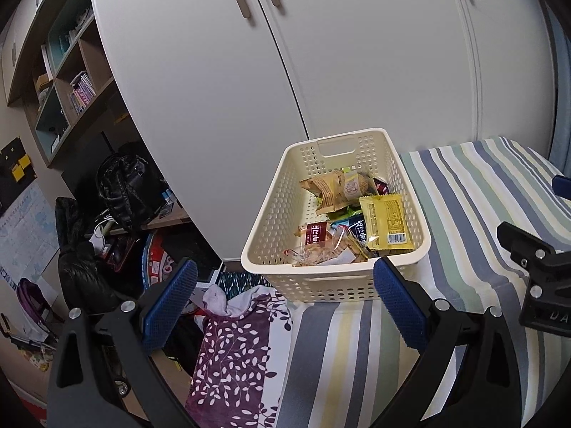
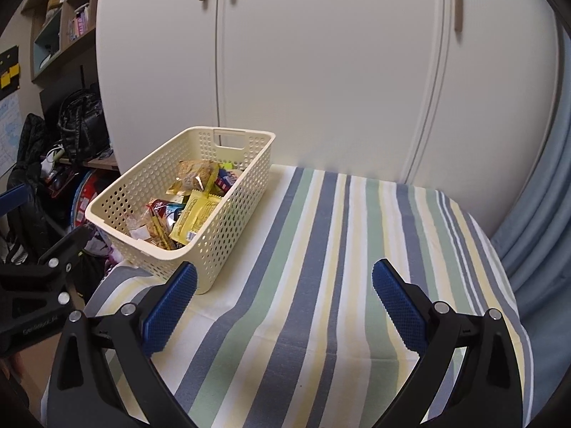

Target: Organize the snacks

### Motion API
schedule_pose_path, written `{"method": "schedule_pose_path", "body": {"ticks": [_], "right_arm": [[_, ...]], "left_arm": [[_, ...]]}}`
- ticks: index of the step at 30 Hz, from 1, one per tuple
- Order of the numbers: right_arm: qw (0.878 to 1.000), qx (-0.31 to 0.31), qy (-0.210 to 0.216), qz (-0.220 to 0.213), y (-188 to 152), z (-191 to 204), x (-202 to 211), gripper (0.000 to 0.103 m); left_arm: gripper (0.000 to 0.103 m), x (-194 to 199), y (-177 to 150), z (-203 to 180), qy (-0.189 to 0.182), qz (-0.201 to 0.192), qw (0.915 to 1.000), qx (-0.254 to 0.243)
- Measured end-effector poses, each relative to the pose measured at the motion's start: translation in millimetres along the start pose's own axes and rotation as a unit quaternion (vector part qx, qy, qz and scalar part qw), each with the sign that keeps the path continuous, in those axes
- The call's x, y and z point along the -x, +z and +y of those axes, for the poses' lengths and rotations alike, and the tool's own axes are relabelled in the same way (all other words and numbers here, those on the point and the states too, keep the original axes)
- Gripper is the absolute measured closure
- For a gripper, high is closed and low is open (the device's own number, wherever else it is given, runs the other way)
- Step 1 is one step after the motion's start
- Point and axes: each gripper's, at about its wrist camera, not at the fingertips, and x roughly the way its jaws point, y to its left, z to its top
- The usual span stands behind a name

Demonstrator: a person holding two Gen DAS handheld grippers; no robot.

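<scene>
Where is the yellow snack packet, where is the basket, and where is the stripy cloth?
yellow snack packet point(image 1: 383, 221): left wrist view, middle of its printed back.
basket point(image 2: 228, 230): right wrist view, perforated side wall.
stripy cloth point(image 2: 321, 267): right wrist view, bare striped patch beside the basket.

Striped cloth-covered table point(image 2: 321, 285), one basket on it.
Cream perforated plastic basket point(image 2: 228, 214) sits at the table's left edge (near corner looks just at the edge), holding snack packets. The blue, green, yellow and white striped cloth lies flat, bare elsewhere.
</scene>
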Motion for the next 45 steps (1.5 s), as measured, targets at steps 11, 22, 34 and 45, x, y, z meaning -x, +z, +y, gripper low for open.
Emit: {"method": "schedule_pose_path", "body": {"ticks": [11,22,34,45], "right_arm": [[0.997,0.056,-0.046,-0.033,-0.5,21.2,18.1,0.005],[0.996,0.062,-0.048,-0.035,2.5,32.6,18.5,0.005],[0.995,0.078,-0.043,-0.033,1.8,44.2,15.6,0.005],[0.995,0.084,-0.039,-0.029,2.3,50.5,13.4,0.005]], "left_arm": [[0.003,4.4,-9.6,4.4,0.024,0.003,0.9997,-0.007],[0.003,2.2,-11.0,1.7,0.032,0.003,0.9992,-0.021],[0.003,-1.1,-12.8,0.4,0.035,0.005,0.9991,-0.025],[0.003,-3.7,-13.0,0.0,0.037,0.007,0.9989,-0.027]]}}
